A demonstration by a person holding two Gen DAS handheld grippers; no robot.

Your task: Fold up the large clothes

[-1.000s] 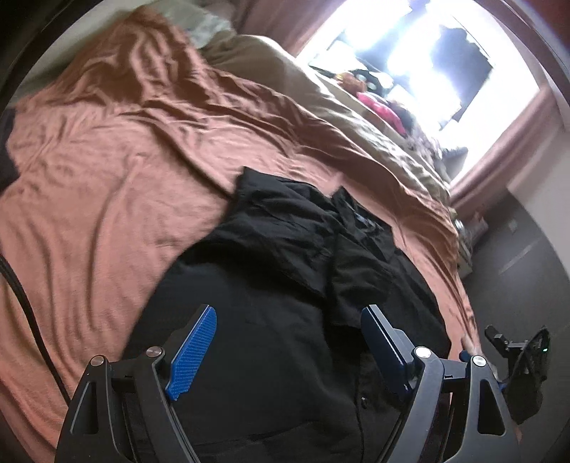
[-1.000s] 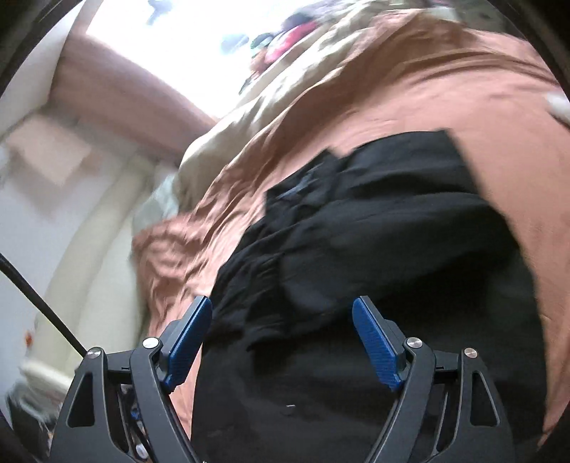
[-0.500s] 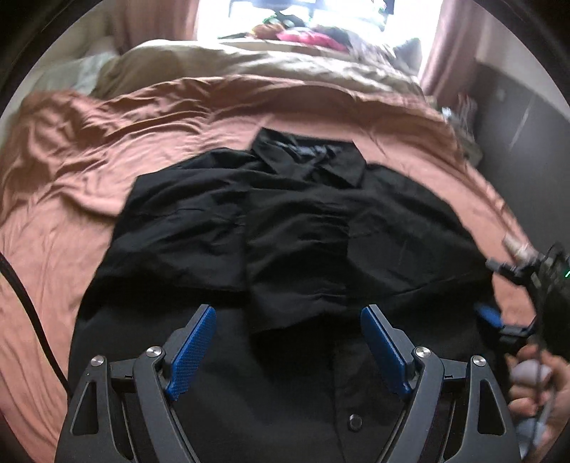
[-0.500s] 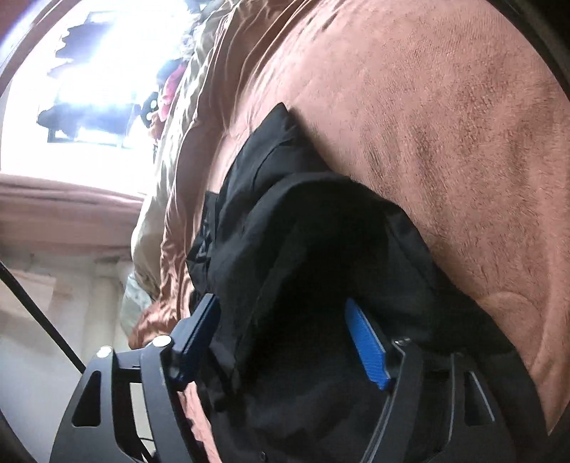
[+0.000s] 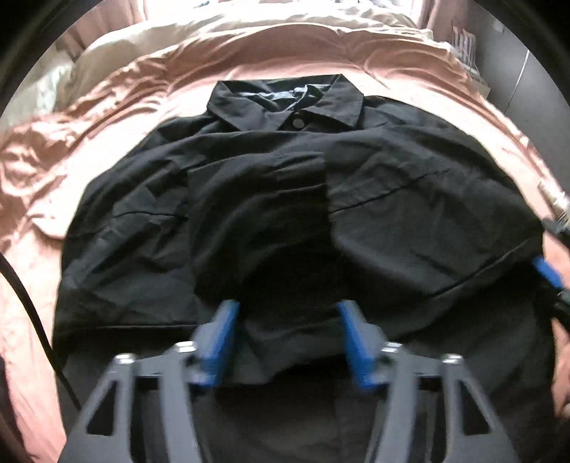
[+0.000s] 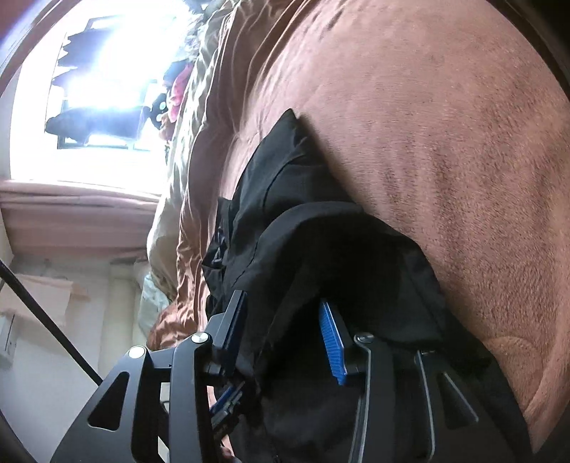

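A black collared shirt (image 5: pixel 409 199) lies face up on a rust-brown bedspread (image 5: pixel 46 171), collar away from me, both sleeves folded in over the chest. My left gripper (image 5: pixel 288 338) is open, low over the shirt's lower middle, its blue pads either side of a sleeve end. My right gripper (image 6: pixel 281 331) is at the shirt's right side edge (image 6: pixel 320 249), jaws still apart with black cloth lying between the pads; its blue pad also shows at the right edge of the left wrist view (image 5: pixel 548 274).
A beige duvet (image 5: pixel 249 25) is bunched at the far side of the bed under a bright window (image 6: pixel 99 82). A grey wall or cabinet (image 5: pixel 527 82) stands at the far right. A black cable (image 5: pixel 32 313) hangs at left.
My left gripper has swung to face the shirt squarely and dropped closer to it. My right gripper has gone down to the shirt's right edge, with cloth now between its narrowing jaws.
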